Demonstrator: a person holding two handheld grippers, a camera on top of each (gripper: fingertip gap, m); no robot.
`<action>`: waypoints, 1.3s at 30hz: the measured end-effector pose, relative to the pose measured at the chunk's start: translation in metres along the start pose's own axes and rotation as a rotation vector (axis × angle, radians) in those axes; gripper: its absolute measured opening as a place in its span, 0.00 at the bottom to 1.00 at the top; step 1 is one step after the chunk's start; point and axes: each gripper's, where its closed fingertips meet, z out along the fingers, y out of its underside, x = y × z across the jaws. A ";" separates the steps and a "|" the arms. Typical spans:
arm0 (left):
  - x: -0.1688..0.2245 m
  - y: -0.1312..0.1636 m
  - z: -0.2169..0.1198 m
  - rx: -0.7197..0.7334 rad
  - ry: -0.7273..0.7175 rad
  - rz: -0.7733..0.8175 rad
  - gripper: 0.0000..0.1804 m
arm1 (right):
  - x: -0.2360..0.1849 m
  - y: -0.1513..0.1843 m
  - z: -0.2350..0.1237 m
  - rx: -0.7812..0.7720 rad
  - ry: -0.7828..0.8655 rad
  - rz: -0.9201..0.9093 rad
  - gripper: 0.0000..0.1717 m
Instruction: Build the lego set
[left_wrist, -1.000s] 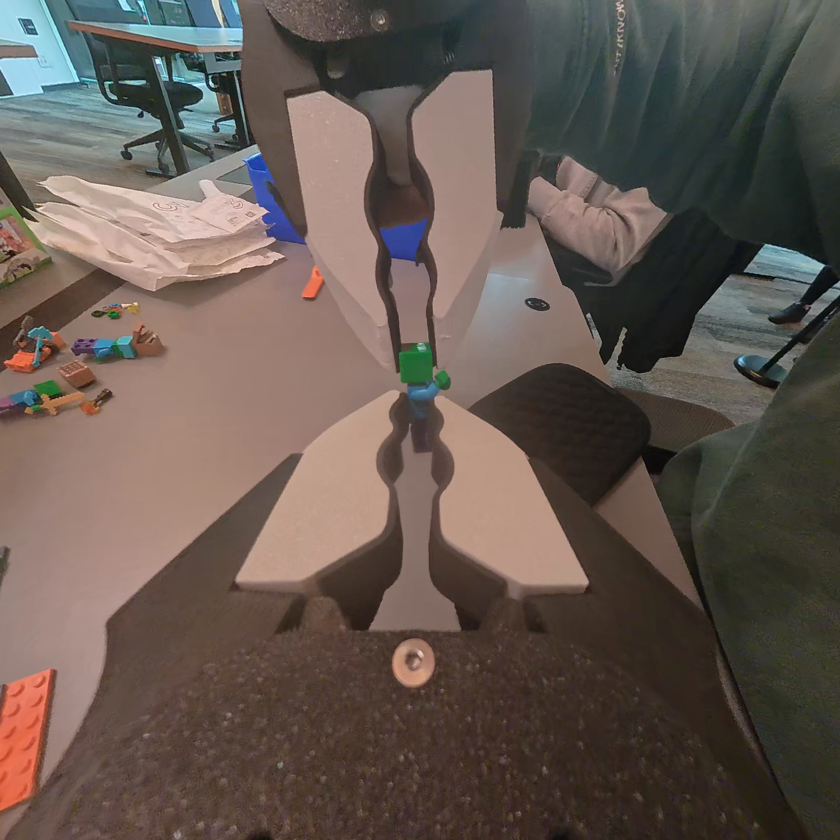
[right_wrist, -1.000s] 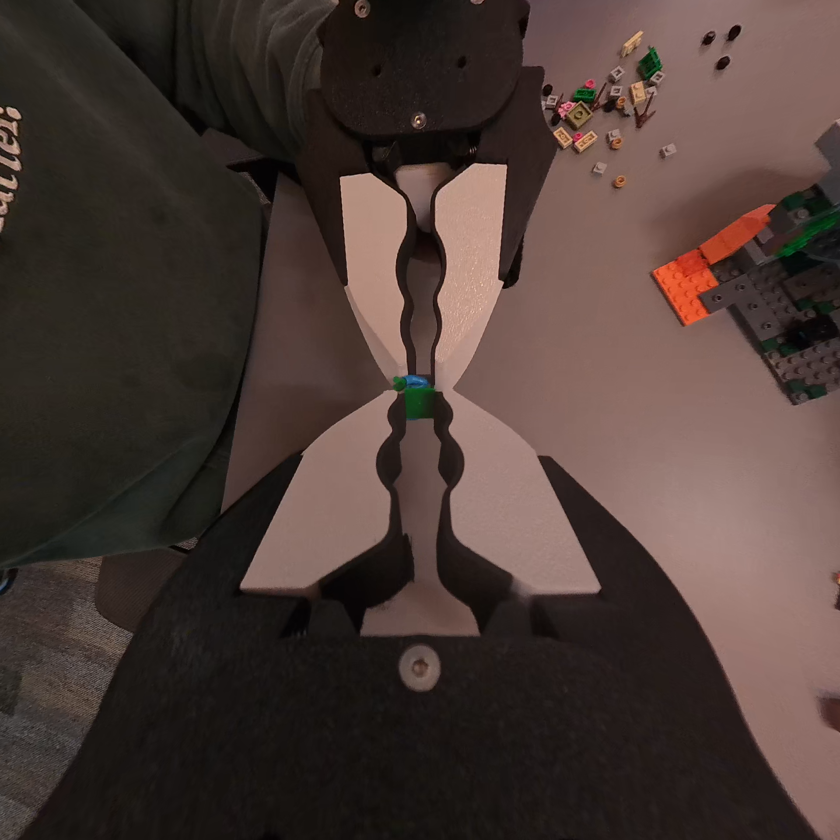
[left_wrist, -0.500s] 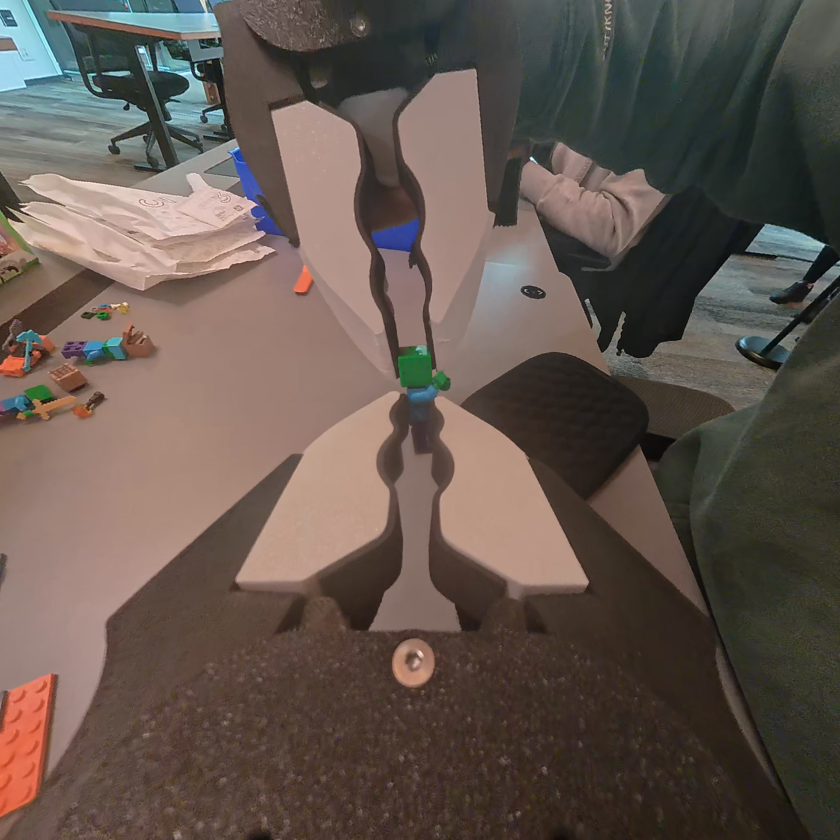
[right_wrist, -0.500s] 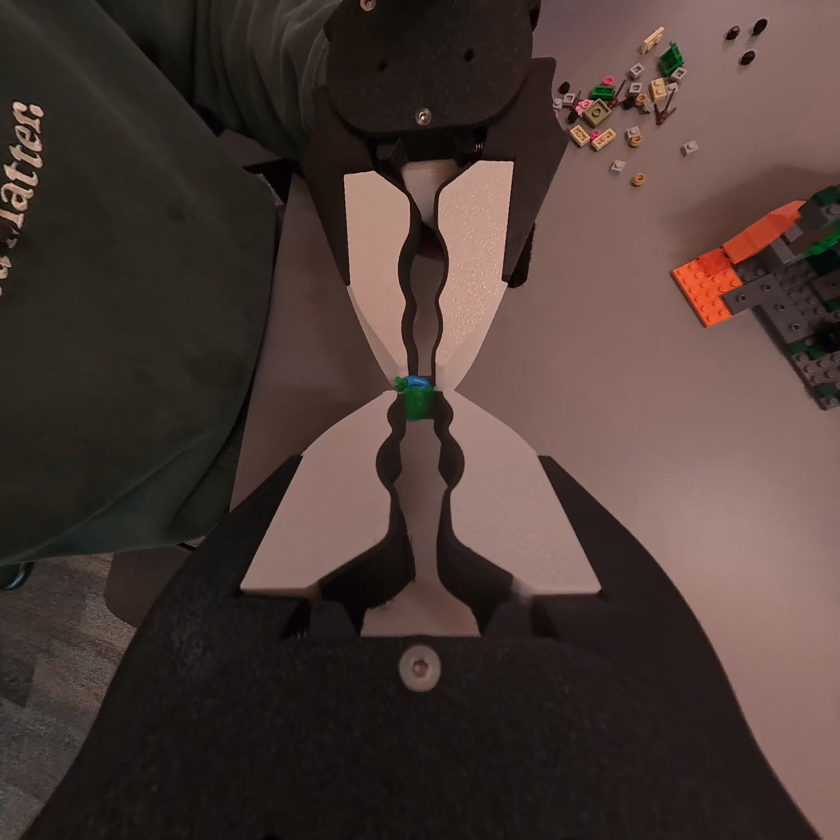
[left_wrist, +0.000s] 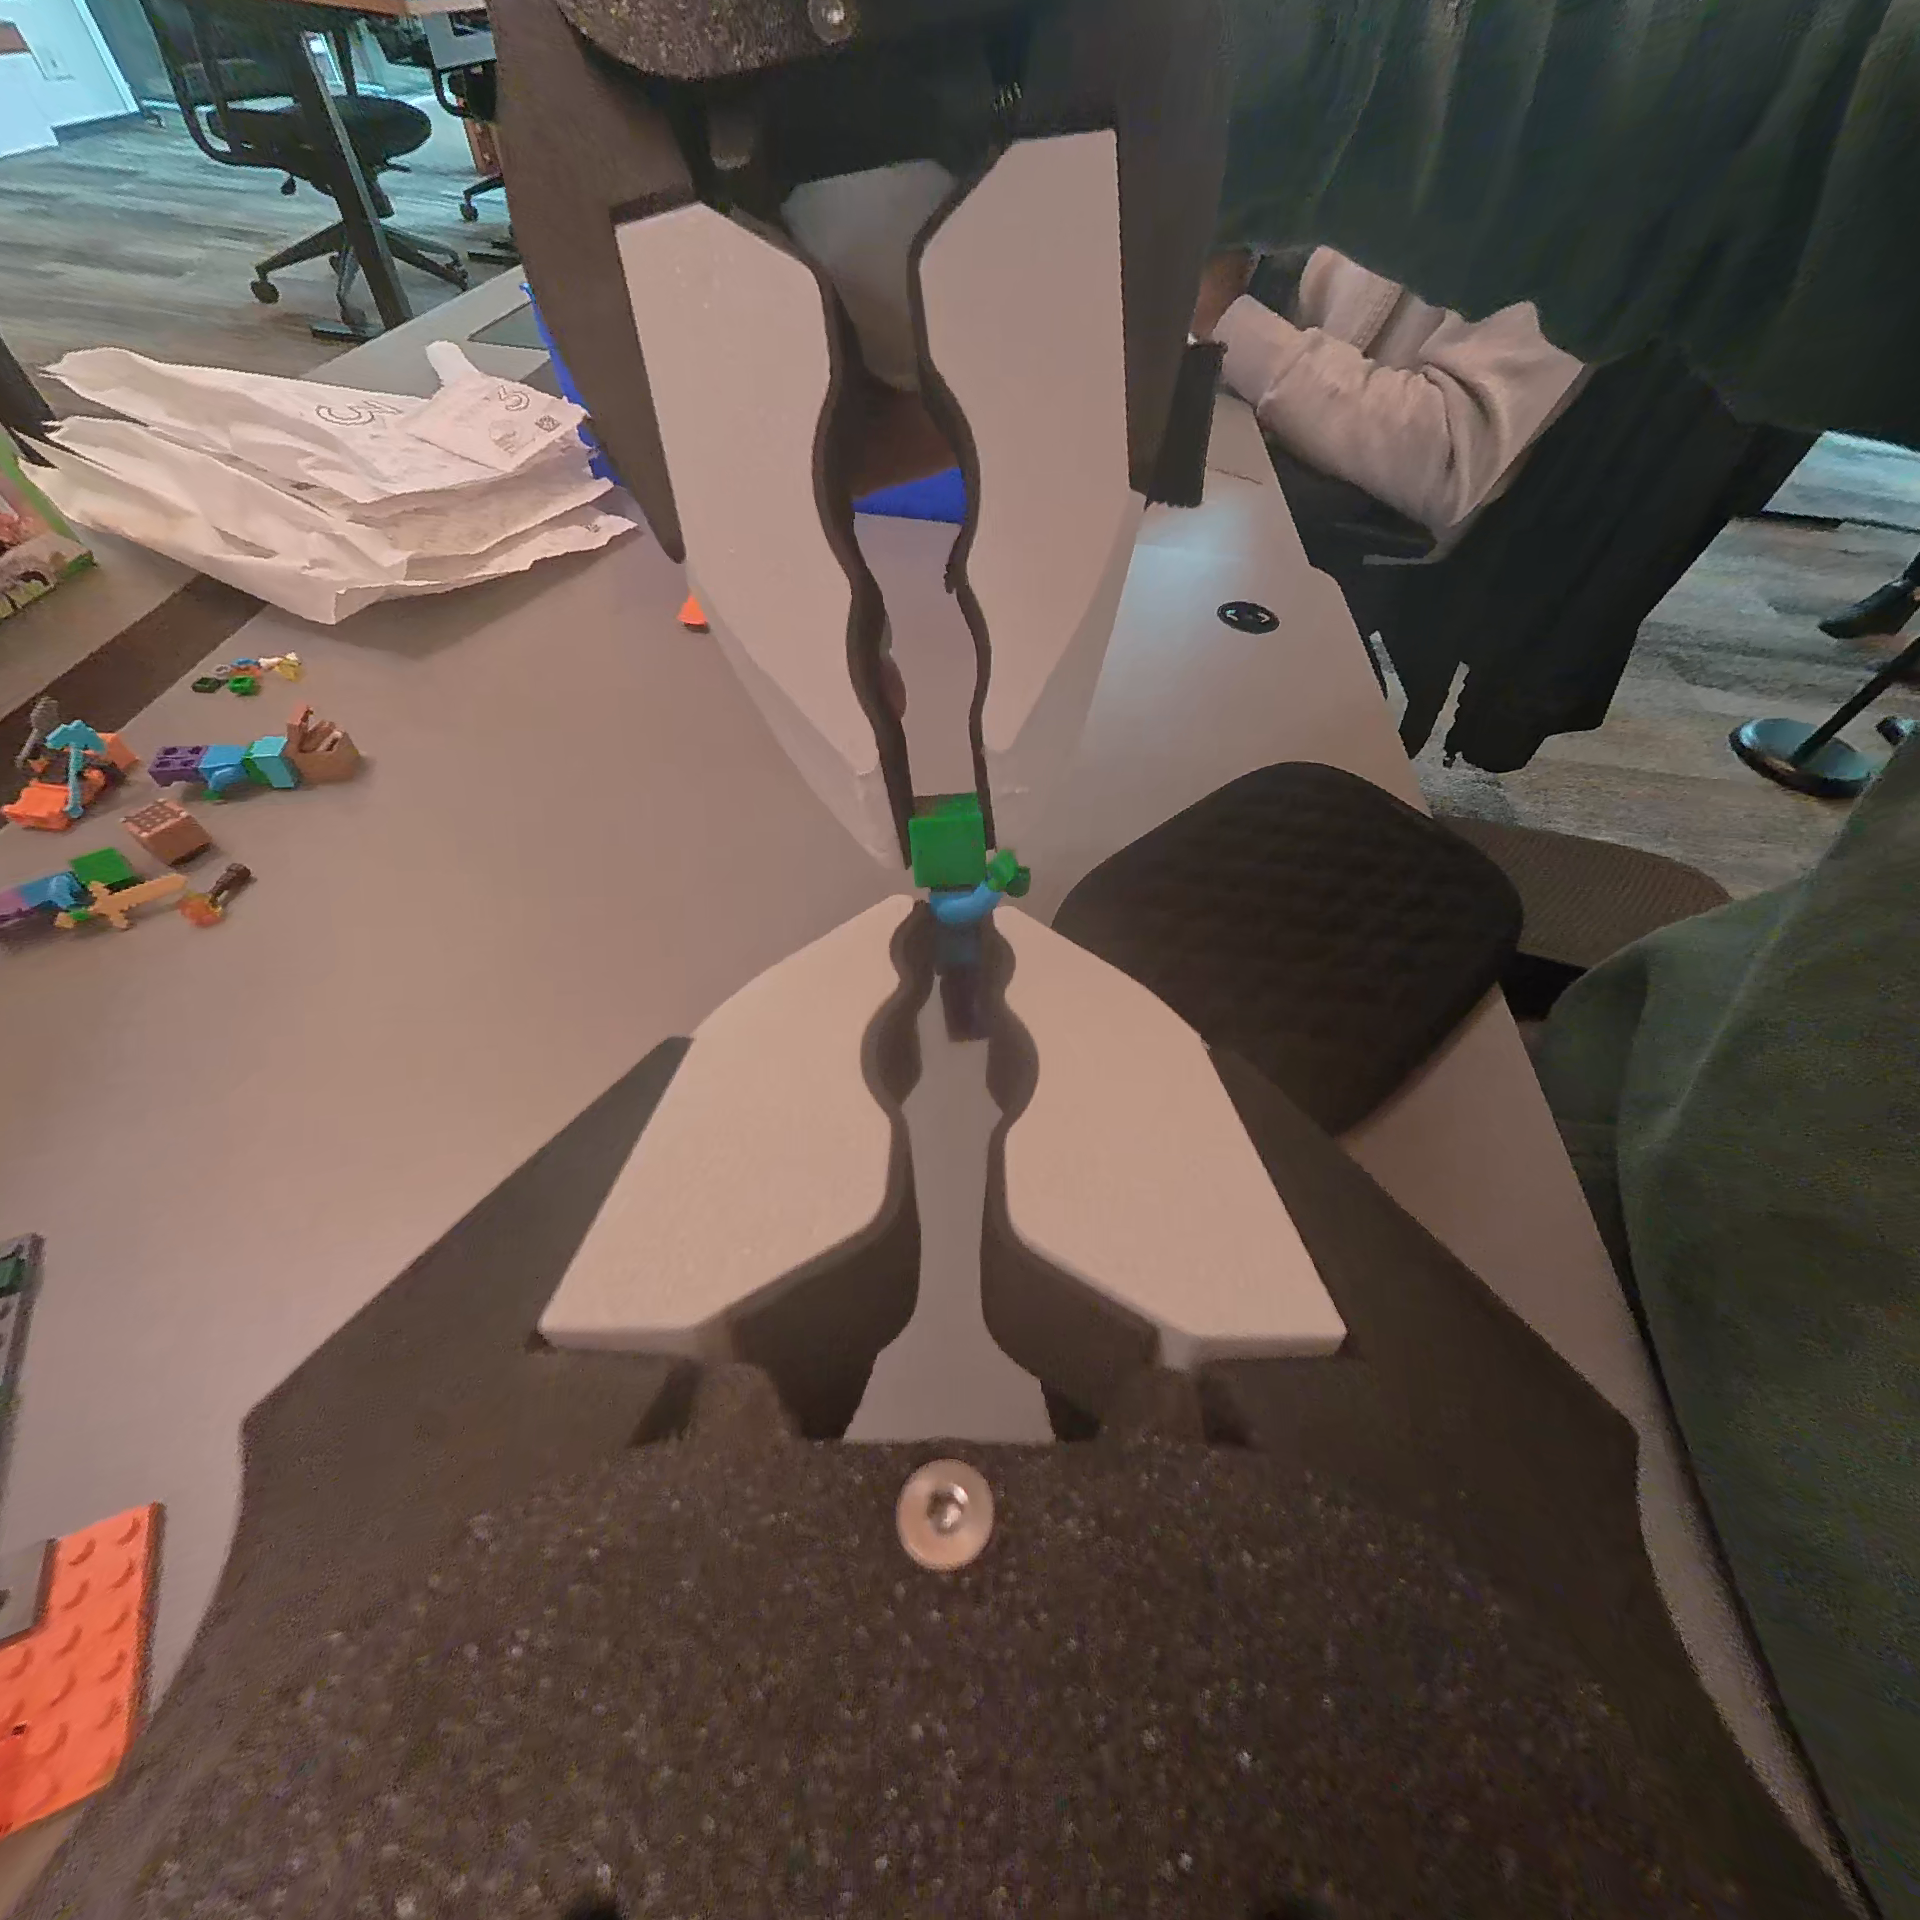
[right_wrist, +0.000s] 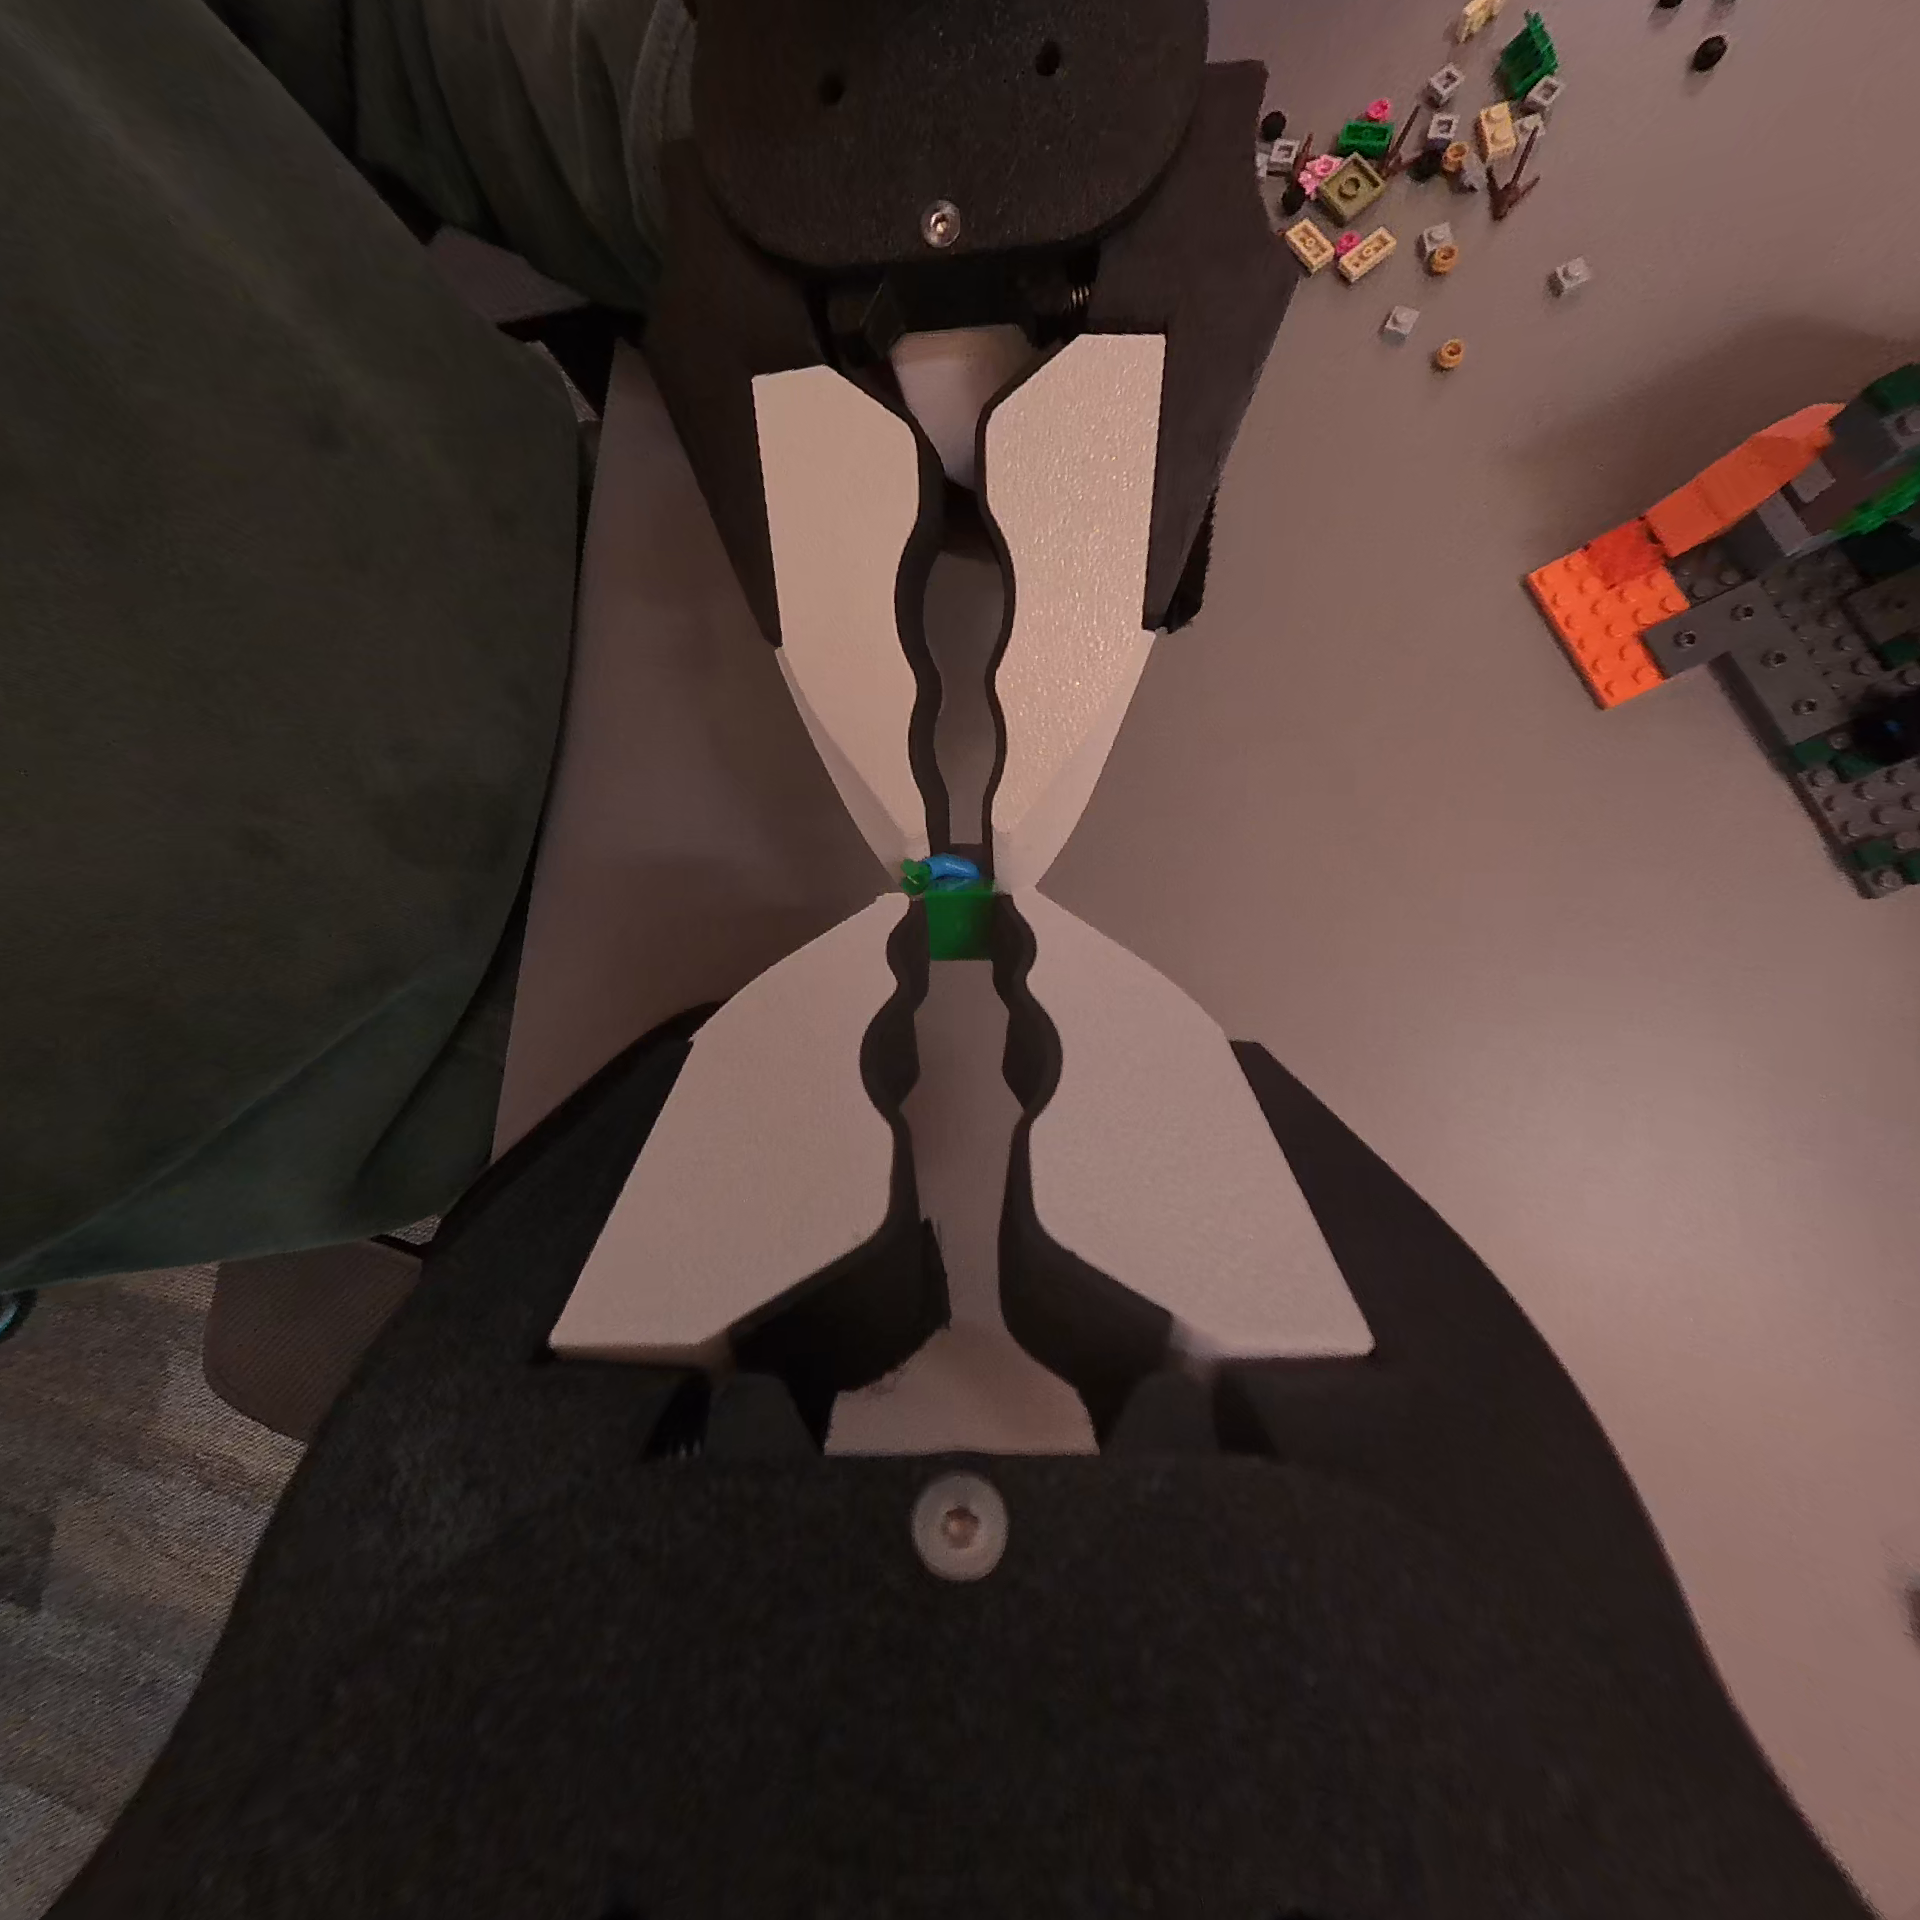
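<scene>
So both grippers are nose to nose here, sharing one tiny thing: a blocky toy figure (left_wrist: 958, 914) with a green cube head, blue torso and dark legs. It hangs in the air above the grey counter (left_wrist: 436, 997), right where the two sets of jaws meet.

The left gripper (left_wrist: 956, 940) has its jaws nearly closed, pinching the figure's lower body, the legs and lower torso sitting between the pale fingers (left_wrist: 790, 1122). The right gripper (right_wrist: 954, 925) comes in from the opposite side, and its jaws are a bit wider, clamped on the green head. From the right wrist view the head fills the space between the tips, with the blue arm and a green hand poking out just past them.

The relation that matters: the figure's long axis runs straight along the line between the two grippers, head toward the right one, feet toward the left one. Neither is nearer really, each has its own end. The figure's raised arm sticks off to one side, clear of both sets of fingers.

Around it: loose bricks and small builds (left_wrist: 218, 769) sit well off on the counter, with a pile of white paper bags (left_wrist: 312, 468) beyond them. A bigger grey and orange build (right_wrist: 1745, 665) sits off on the opposite side. A person's dark green sleeve (right_wrist: 260, 623) crowds the edge.
</scene>
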 end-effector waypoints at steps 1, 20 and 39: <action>0.000 0.002 0.001 -0.006 0.008 -0.008 0.03 | 0.000 0.001 0.001 -0.008 0.005 0.002 0.07; -0.013 -0.040 -0.040 0.349 0.362 -0.636 0.04 | 0.016 -0.045 -0.020 0.376 0.711 -0.459 0.36; -0.005 -0.039 -0.035 0.317 0.392 -0.666 0.04 | 0.012 -0.046 -0.010 0.309 0.802 -0.583 0.27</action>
